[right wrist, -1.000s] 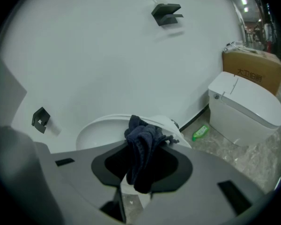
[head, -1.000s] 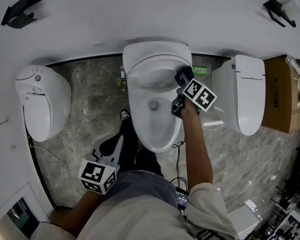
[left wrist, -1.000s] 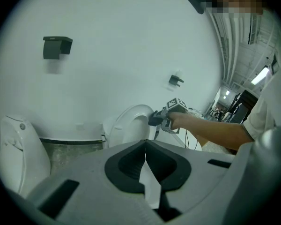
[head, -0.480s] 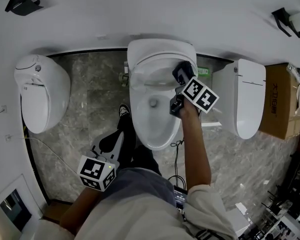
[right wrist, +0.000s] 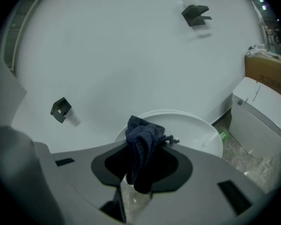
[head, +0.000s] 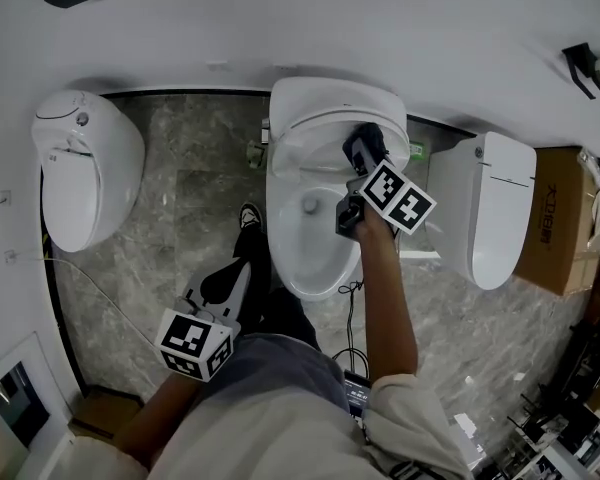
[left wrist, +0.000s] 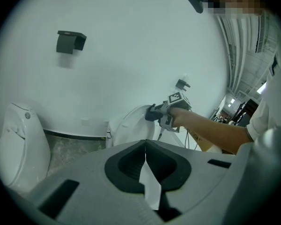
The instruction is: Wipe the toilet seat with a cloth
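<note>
Right gripper view, dark blue cloth [right wrist: 141, 149], bunched

Centre toilet [head: 283, 230]: left half of bowl clear; right tool [head: 361, 148] with cloth [head: 365, 140] and forearm [head: 385, 288] block right rim. Behind: wall [head: 300, 28] close. Left: open floor [head: 195, 188], then second toilet [head: 80, 173]. Right: narrow gap, third toilet [head: 495, 208]. Front: person's leg [head: 242, 278], cable [head: 351, 313].
</note>
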`<state>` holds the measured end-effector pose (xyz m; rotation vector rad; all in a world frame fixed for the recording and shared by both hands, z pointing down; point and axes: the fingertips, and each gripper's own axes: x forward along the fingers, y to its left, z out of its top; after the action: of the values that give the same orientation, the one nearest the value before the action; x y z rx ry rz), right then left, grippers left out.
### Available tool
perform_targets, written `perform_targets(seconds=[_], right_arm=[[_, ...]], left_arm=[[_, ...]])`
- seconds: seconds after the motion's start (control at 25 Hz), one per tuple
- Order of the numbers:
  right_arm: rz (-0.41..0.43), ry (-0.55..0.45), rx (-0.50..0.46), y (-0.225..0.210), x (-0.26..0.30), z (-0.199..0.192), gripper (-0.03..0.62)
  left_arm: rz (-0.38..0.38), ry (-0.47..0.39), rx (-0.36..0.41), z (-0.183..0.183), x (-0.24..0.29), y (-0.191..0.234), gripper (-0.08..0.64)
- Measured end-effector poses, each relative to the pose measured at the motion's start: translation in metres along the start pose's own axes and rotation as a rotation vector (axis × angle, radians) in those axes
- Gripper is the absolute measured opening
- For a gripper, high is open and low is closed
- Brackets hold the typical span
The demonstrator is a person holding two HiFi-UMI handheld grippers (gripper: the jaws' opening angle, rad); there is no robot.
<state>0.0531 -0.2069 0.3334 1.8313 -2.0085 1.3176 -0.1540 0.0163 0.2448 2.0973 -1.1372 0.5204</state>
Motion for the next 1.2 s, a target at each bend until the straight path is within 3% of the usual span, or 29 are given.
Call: perform_targets(seconds=[0.12, 0.32, 0.68, 0.96, 1.2], right_arm=[[0.008, 0.003, -0.033, 0.01, 0.003, -0.007, 0.1], [0.092, 0.023, -0.103, 0.038, 0.015, -0.032, 0.1], [0.106, -0.005, -0.225, 0.048, 0.033, -0.072, 0.101], [0.108, 0.011, -0.229, 0.039, 0.044, -0.103, 0.101], [0.09, 0.077, -0.212, 0.029, 0.056, -0.143, 0.101]], left_arm=[[0.001, 0.003, -0.006, 0.002, 0.001, 0.007, 0.009], [0.005, -0.012, -0.034, 0.012, 0.011, 0.026, 0.009], [-0.064, 0.068, 0.022, 0.011, 0.04, 0.034, 0.009], [-0.043, 0.103, 0.092, -0.001, 0.04, 0.036, 0.009], [-0.045, 0.137, 0.082, -0.014, 0.037, 0.03, 0.009]])
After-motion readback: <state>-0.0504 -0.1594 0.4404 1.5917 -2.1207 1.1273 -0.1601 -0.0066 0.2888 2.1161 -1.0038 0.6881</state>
